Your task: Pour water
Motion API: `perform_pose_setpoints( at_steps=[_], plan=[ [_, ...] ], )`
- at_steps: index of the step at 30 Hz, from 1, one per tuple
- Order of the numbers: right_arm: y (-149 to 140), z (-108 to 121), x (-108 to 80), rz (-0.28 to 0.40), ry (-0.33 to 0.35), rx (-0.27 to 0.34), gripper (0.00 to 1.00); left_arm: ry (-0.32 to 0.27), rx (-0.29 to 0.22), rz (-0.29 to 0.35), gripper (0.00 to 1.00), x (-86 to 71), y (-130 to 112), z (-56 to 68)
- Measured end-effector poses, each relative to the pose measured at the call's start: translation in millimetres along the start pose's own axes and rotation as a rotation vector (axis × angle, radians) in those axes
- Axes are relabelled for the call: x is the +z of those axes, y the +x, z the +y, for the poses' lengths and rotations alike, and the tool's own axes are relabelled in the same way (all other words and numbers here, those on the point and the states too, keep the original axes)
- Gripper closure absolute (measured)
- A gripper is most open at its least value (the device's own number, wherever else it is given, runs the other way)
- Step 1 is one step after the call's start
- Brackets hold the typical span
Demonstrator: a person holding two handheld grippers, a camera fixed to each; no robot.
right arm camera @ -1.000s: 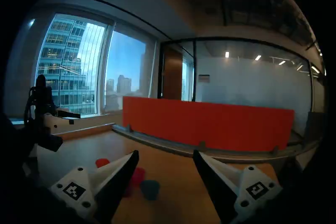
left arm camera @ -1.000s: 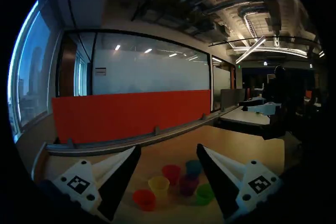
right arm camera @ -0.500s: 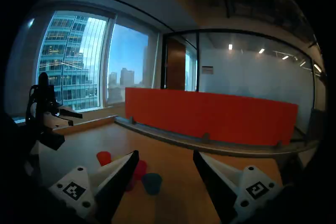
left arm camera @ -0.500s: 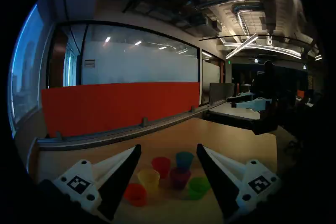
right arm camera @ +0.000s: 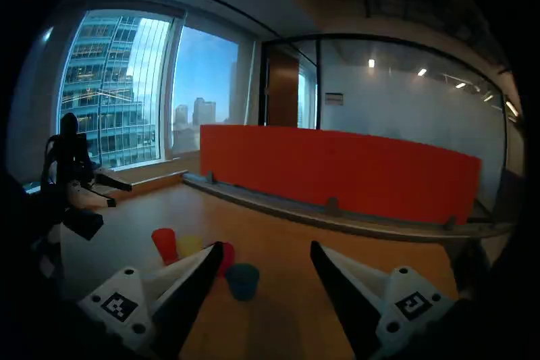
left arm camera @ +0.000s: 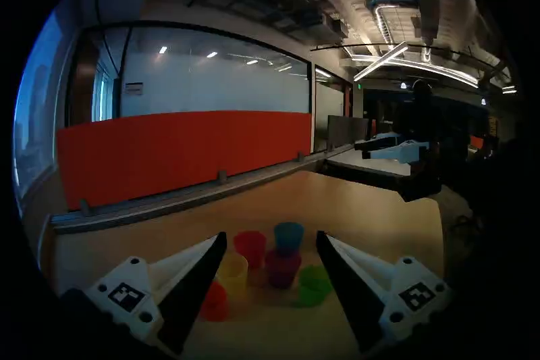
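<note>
Hovering over the wooden tabletop, the left gripper and right gripper both have their fingers spread wide, gripping nothing. Small coloured cups stand clustered on the tabletop just ahead of the left gripper. An orange partition runs along the far edge.

Wood tbl w/ upright cluster, red cup, blue cup, yellow cup, purple cup, green cup, orange cup
</note>
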State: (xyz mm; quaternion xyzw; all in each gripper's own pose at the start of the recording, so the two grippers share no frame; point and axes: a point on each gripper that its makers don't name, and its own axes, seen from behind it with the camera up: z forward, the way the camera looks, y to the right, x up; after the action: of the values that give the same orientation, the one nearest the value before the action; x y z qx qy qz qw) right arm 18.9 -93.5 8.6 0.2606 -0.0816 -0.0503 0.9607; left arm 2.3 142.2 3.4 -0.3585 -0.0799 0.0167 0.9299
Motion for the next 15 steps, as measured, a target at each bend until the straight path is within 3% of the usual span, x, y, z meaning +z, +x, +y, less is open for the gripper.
perform_pose_setpoints(
  at_steps=[15],
  plan=[
    [-17.4, 0.5, 15.2, -0.030, 0.006, 0.005, 0.00, -0.080, 0.022, -0.125, 0.02, 24.6, -52.4, 26.0]
  ],
)
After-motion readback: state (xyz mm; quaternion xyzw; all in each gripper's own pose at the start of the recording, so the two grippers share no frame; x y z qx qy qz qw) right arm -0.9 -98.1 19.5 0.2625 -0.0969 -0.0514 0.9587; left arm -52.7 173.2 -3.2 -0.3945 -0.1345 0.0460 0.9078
